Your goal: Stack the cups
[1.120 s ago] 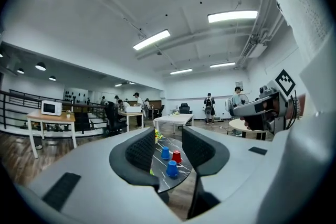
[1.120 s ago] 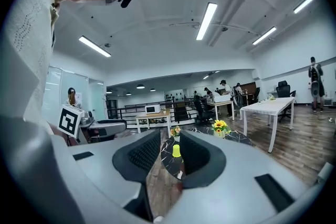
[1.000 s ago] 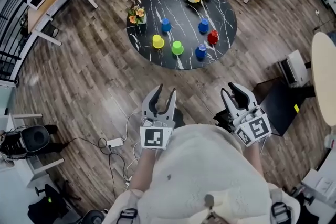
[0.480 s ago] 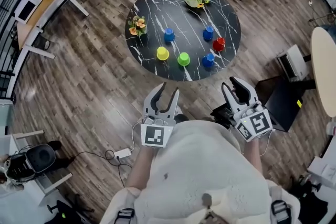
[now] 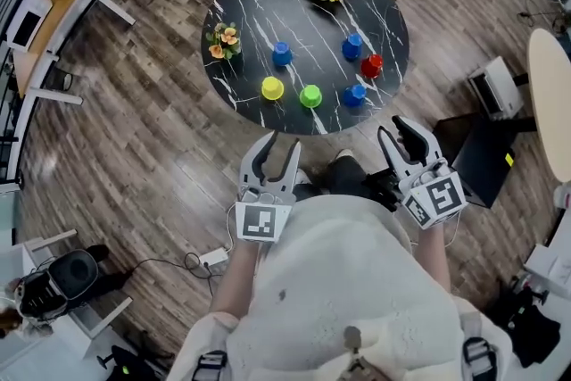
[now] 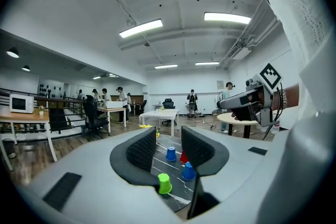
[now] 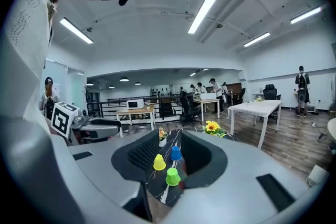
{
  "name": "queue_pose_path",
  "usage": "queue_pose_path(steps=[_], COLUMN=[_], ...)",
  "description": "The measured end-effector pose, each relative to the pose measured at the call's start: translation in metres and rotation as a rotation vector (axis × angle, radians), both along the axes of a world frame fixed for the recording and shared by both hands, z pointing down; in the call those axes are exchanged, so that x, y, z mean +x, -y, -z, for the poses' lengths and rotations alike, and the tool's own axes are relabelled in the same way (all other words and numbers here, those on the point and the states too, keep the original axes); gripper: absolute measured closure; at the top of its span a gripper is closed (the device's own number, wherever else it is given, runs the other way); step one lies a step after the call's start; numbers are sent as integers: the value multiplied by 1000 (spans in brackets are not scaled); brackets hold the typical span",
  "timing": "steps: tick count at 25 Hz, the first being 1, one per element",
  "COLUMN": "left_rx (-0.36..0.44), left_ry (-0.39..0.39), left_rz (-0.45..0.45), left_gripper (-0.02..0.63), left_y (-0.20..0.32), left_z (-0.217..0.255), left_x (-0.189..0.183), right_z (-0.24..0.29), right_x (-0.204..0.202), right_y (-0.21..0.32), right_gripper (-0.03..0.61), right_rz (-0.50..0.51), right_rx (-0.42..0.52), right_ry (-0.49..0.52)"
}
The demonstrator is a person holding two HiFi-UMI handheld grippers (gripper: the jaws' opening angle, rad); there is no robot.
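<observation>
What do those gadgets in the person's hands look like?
The left gripper and right gripper are light grey, each with two curved fingers lined with black ribbed pads and a cube bearing black-and-white square markers. The right one's fingers have just been opening, empty. The person wears a cream knitted top.

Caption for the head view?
Left gripper open, right gripper just opened wider, both short of a round black table with six cups.

1. Head view: high above, facing steeply down; the whole round marble table (image 5: 259, 13) lies ahead, well apart.
2. Left gripper view: low, nearly level, facing the table's near edge, right side.
3. Right gripper view: equally low, facing the table's left side.
4. Shared by all three: tabletop with green cup (image 5: 310, 95).
</observation>
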State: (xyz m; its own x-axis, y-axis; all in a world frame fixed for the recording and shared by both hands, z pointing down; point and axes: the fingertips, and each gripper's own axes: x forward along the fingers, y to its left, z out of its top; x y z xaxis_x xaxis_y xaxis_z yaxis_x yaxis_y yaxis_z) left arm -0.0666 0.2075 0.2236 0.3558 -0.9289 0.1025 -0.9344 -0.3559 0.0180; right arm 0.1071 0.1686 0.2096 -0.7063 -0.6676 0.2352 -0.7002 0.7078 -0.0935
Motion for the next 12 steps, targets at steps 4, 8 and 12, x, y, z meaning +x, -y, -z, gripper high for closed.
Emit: queue_pose_path(steps=[4,8,12], left_rx=[-9,-26,-57], left_ry=[-2,10,20], left_rz=[-11,21,69], left_gripper=[445,445,445], left_y=[32,68,101], left_z=[-4,-6,-12], left_x=[12,20,26], right_z=[-10,-19,-25], right_x=[16,33,45], right_y=[34,77,123], right_gripper=[437,437,437], right_rz=[-13,-10,27], right_rx=[-19,-43,-49], right_ry=[-6,2,-11])
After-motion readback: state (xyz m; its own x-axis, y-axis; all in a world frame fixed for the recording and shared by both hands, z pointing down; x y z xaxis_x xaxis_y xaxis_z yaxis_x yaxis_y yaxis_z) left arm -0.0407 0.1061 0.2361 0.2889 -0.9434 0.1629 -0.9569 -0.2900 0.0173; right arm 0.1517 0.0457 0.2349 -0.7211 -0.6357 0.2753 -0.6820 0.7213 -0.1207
